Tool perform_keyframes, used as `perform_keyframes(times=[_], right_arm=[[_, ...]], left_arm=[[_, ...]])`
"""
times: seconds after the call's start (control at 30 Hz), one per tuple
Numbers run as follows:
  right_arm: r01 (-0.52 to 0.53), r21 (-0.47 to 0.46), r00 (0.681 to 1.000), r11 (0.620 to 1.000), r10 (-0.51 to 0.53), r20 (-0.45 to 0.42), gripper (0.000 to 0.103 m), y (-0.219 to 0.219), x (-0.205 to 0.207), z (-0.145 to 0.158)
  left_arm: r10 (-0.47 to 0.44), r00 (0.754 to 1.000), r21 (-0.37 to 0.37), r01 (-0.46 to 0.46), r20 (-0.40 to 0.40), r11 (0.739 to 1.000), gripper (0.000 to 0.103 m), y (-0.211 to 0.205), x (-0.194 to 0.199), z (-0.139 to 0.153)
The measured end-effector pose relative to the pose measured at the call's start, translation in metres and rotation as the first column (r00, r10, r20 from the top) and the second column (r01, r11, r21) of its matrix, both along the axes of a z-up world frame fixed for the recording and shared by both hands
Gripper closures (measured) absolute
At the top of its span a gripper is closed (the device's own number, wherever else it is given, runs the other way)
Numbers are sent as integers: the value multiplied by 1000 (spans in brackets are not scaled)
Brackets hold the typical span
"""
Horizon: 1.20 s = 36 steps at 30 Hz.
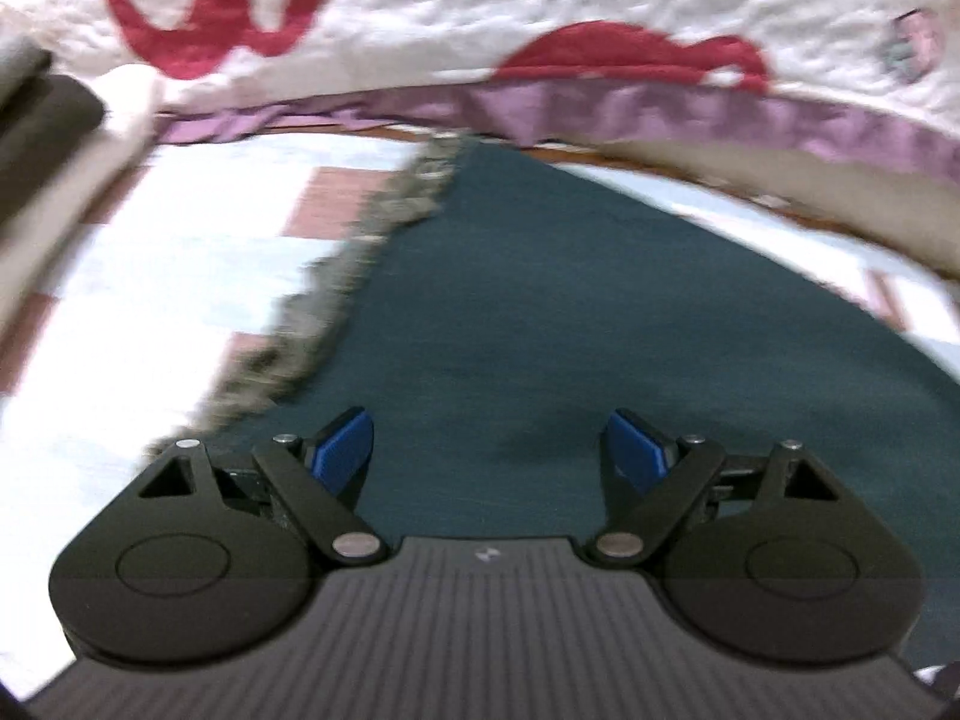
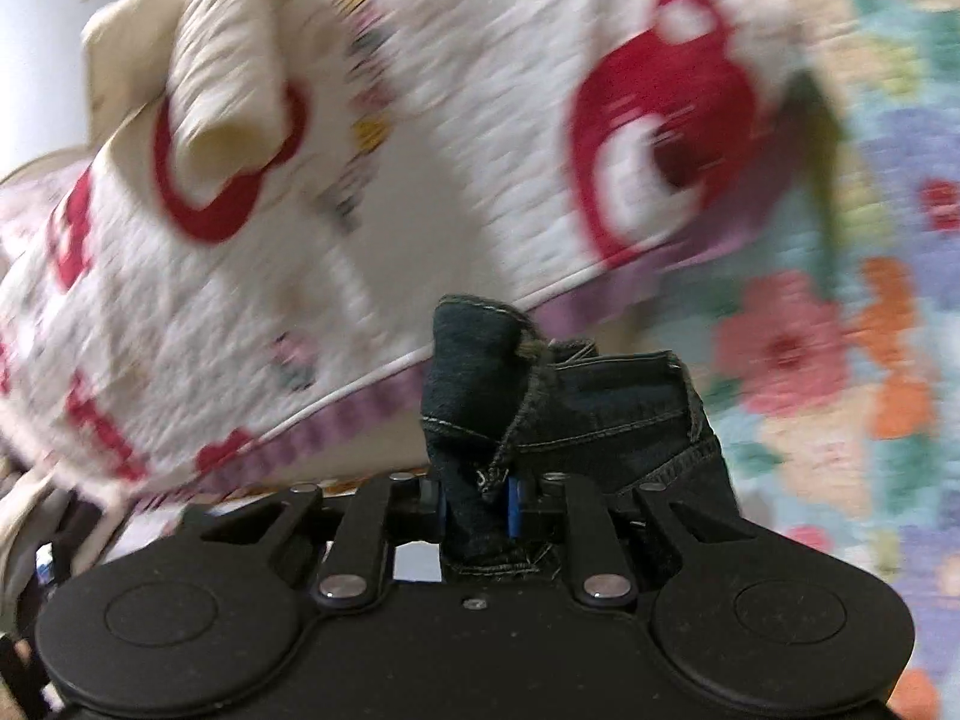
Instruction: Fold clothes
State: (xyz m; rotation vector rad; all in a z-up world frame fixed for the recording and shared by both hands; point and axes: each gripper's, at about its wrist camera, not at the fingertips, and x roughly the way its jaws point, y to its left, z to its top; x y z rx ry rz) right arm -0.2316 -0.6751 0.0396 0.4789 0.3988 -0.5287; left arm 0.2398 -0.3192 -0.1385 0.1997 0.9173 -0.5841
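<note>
A dark blue denim garment (image 1: 540,312) with a frayed grey hem (image 1: 336,312) hangs or lies stretched in front of my left gripper (image 1: 486,450). That gripper is open and empty, its blue pads (image 1: 345,450) apart just before the cloth. My right gripper (image 2: 477,501) is shut on a bunched, stitched edge of the dark denim garment (image 2: 576,408), held up in the air. The views are motion-blurred.
A white quilted bedspread with red shapes and a purple border (image 1: 540,6) fills the back of the left wrist view and shows in the right wrist view (image 2: 300,240). A tiled floor (image 1: 150,312) lies at the left. A floral cloth (image 2: 840,360) lies at the right.
</note>
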Motion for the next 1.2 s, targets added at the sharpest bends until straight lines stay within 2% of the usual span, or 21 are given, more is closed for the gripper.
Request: perform_keyframes(times=[0.07, 0.17, 0.27, 0.4, 0.5, 0.6, 0.7, 0.77, 0.9, 0.93, 1.07, 1.13, 1.2], right_arm=[[-70, 30, 997, 997, 70, -28, 86, 5, 32, -11], [-146, 86, 985, 986, 153, -82, 86, 24, 74, -35], [-219, 116, 966, 969, 232, -114, 86, 52, 107, -59], [-244, 163, 962, 956, 260, -85, 87, 75, 134, -80], [-252, 170, 963, 953, 264, -48, 87, 78, 146, -75], [-281, 143, 959, 949, 285, -6, 88, 84, 154, -67], [-337, 67, 937, 939, 341, -72, 87, 110, 168, -81], [-385, 37, 910, 922, 386, -151, 86, 132, 176, -105], [-494, -12, 835, 869, 471, -283, 74, 168, 177, -148], [-516, -38, 822, 856, 482, -303, 74, 174, 174, -152], [-570, -112, 796, 814, 512, -323, 61, 184, 159, -147], [-586, -146, 786, 797, 515, -343, 60, 185, 150, -143], [-591, -183, 780, 786, 498, -379, 51, 187, 140, -144]], left_arm=[[23, 1000, 4, -23, 3, 1000, 17, 9, 7, -2], [27, 999, -64, -28, -22, 998, 17, 21, 11, -2], [-7, 999, -160, 0, -47, 987, 17, 24, 5, 2], [-76, 993, -290, 48, -86, 956, 17, 16, -11, 10], [-148, 983, -330, 105, -107, 938, 17, 3, -23, 14], [-219, 962, -369, 146, -163, 918, 17, -9, -32, 12], [-259, 937, -406, 148, -234, 902, 17, -16, -37, 2], [-265, 922, -417, 131, -281, 899, 17, -20, -38, -6], [-275, 904, -446, 108, -328, 888, 15, -23, -38, -13], [-286, 898, -456, 111, -335, 883, 15, -24, -39, -12], [-333, 870, -497, 122, -363, 859, 15, -27, -44, -10], [-373, 841, -536, 122, -391, 835, 15, -32, -49, -10], [-417, 804, -567, 124, -423, 814, 15, -40, -55, -13]])
